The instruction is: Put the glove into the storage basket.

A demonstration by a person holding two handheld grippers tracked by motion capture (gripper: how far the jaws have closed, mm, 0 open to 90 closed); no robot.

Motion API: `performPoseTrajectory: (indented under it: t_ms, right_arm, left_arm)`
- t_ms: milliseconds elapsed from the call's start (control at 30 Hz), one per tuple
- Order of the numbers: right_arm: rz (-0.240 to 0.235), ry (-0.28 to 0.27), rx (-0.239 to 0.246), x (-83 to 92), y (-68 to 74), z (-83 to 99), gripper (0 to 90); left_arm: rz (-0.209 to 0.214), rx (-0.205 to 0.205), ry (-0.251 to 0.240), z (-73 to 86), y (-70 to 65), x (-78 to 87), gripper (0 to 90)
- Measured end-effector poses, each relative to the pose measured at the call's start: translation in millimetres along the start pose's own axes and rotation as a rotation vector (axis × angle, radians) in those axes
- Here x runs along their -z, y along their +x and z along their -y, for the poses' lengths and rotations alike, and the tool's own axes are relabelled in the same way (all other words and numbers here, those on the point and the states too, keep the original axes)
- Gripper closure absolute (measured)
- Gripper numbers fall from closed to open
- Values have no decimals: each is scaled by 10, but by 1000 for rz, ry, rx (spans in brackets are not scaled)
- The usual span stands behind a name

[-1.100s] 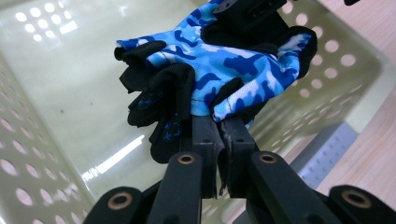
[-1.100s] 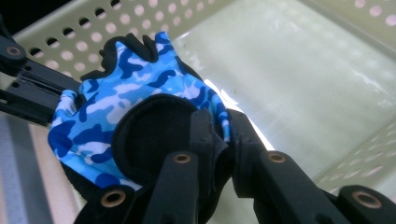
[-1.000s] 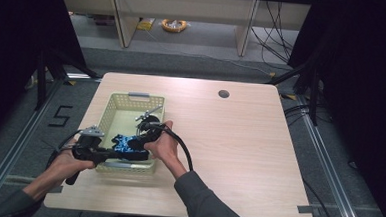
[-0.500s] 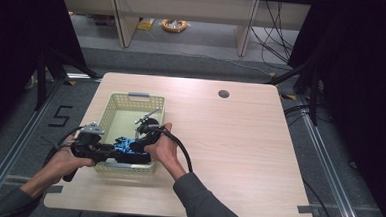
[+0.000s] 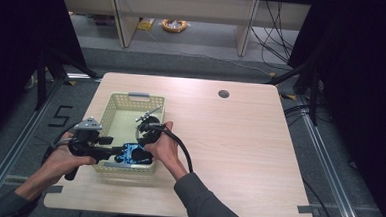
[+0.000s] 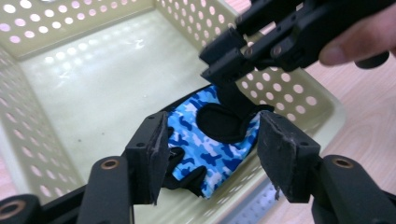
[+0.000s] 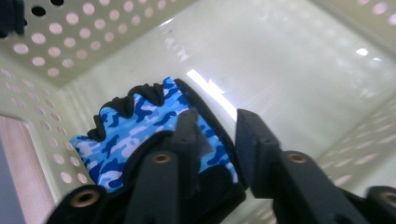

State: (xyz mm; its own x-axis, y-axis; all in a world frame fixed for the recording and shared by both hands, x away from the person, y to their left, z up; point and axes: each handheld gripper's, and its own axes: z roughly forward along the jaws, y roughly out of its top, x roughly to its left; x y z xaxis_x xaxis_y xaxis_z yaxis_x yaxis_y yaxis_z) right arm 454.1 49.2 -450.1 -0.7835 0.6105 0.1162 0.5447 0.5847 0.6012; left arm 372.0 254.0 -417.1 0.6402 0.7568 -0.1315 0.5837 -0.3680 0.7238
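A blue camouflage glove (image 5: 128, 154) with black trim lies at the near end of a pale yellow perforated basket (image 5: 131, 96). My right gripper (image 5: 140, 147) reaches down into the basket from the right and is shut on the glove's black edge (image 7: 224, 154). In the right gripper view the glove (image 7: 135, 121) spreads to the left of the right gripper (image 7: 217, 126). My left gripper (image 6: 210, 140) hovers open just above the glove (image 6: 196, 135), one jaw on each side, not touching it. The right gripper (image 6: 236, 100) comes down onto the glove from the top of the left gripper view.
The basket sits on the left half of a light wooden table (image 5: 239, 151) with a round cable hole (image 5: 224, 94) at the back. A black cable (image 5: 183, 153) loops off the right gripper. The basket walls (image 6: 289, 93) stand close around both grippers.
Both hands and the glove have shifted slightly toward the basket's near wall, and the glove now sits lower inside. The left gripper has drawn back a little to the left.
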Motion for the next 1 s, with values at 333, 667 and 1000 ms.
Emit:
performPoseTrajectory:
  t_ms: [333,667,1000]
  right_arm:
    - [-6,-107,15,357,-29,24,587]
    - [-41,-185,-7,754,-102,336,450]
    - [-58,-241,-25,1090,-216,710,401]
  left_arm:
    - [28,27,-77,27,-149,27,356]
    - [82,61,-145,27,-410,-2,234]
    - [139,35,-156,45,-713,-80,209]
